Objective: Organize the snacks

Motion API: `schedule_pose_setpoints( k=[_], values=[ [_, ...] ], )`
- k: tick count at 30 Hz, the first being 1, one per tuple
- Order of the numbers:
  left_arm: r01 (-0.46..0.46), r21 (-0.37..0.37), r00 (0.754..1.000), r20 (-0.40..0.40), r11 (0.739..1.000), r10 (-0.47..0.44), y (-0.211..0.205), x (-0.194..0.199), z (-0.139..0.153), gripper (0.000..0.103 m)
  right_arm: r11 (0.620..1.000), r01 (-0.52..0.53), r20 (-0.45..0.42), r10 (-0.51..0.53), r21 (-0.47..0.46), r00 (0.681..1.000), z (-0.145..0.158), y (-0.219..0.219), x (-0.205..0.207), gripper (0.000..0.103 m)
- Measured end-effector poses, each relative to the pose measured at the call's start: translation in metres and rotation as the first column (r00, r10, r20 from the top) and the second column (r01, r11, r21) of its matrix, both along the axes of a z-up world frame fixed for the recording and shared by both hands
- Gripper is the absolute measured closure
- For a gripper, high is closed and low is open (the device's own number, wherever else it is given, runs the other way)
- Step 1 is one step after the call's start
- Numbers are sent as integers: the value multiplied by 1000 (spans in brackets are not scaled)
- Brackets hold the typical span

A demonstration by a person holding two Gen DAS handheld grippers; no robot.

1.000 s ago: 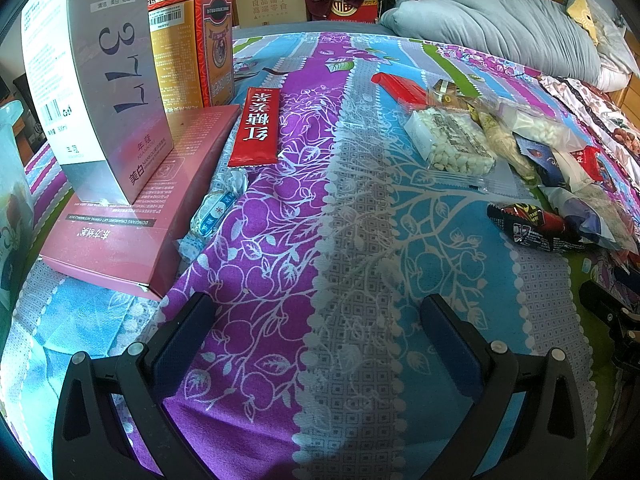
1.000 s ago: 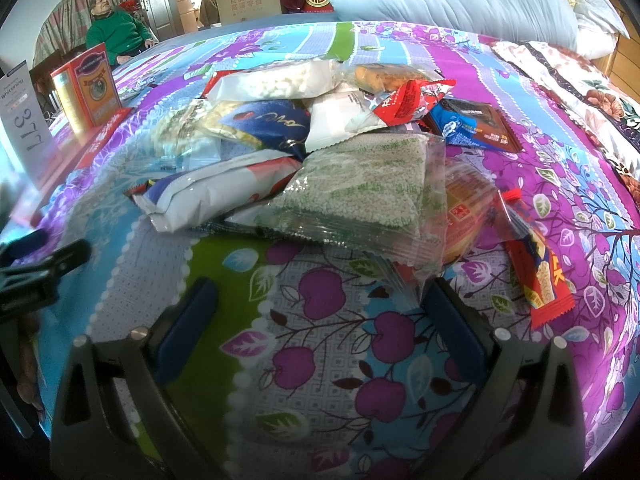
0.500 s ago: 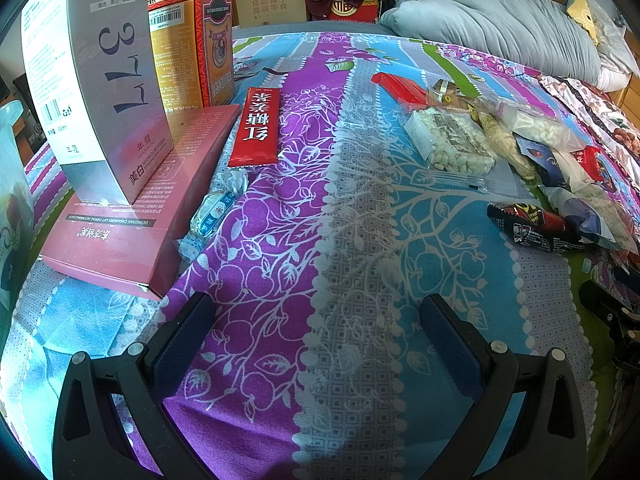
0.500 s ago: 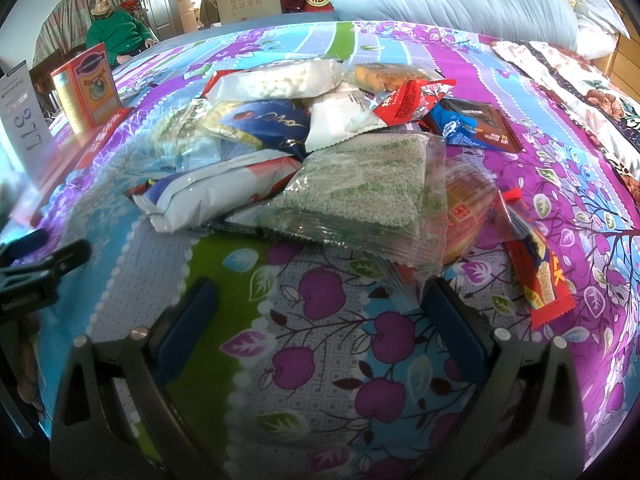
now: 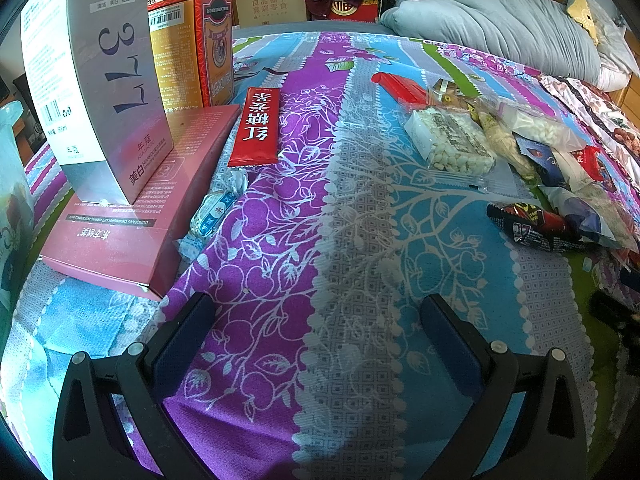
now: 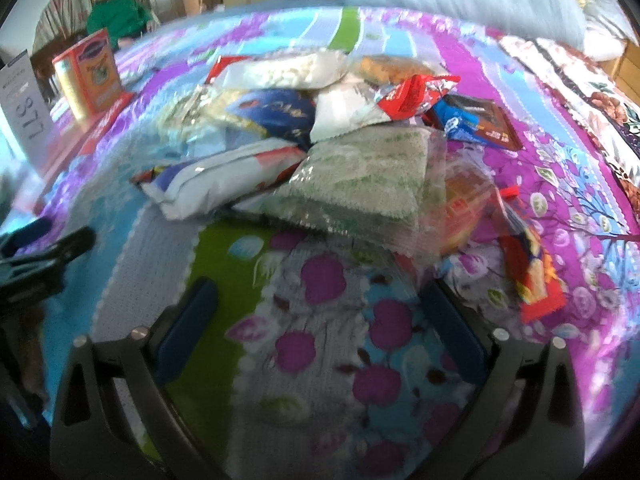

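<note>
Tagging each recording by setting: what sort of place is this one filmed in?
Most likely a bedroom in a home. The snacks lie on a bed with a patterned sheet, a grey pillow sits at its far end, and cardboard boxes are stacked behind.

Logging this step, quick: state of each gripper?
Left gripper: open, empty.
Right gripper: open, empty, jaws have just been closing.

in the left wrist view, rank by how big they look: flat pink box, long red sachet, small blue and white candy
1. flat pink box, though it lies nearest the camera, which inflates it
2. long red sachet
3. small blue and white candy, plainly the smallest
</note>
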State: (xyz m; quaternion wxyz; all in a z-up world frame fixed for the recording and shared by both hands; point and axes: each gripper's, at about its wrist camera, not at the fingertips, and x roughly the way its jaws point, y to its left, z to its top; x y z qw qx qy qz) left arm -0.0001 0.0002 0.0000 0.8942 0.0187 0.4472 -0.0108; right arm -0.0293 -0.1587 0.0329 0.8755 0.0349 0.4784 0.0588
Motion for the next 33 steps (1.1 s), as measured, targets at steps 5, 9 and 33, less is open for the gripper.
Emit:
schedule_pose_setpoints(
  k=[5, 9, 33],
  values=[
    [2, -9, 1000, 4, 1000, -2, 2, -3, 2, 0, 991, -18, 148, -2, 133, 989, 52, -39, -20, 43],
    [3, -13, 1000, 5, 1000, -3, 3, -4, 2, 0, 952, 182, 123, -217, 248, 968, 49, -110, 20, 49],
    [1, -4, 1000, 2, 1000, -1, 1, -6, 3, 0, 925, -44, 83, 13, 377, 996, 72, -46, 31, 26]
  ],
)
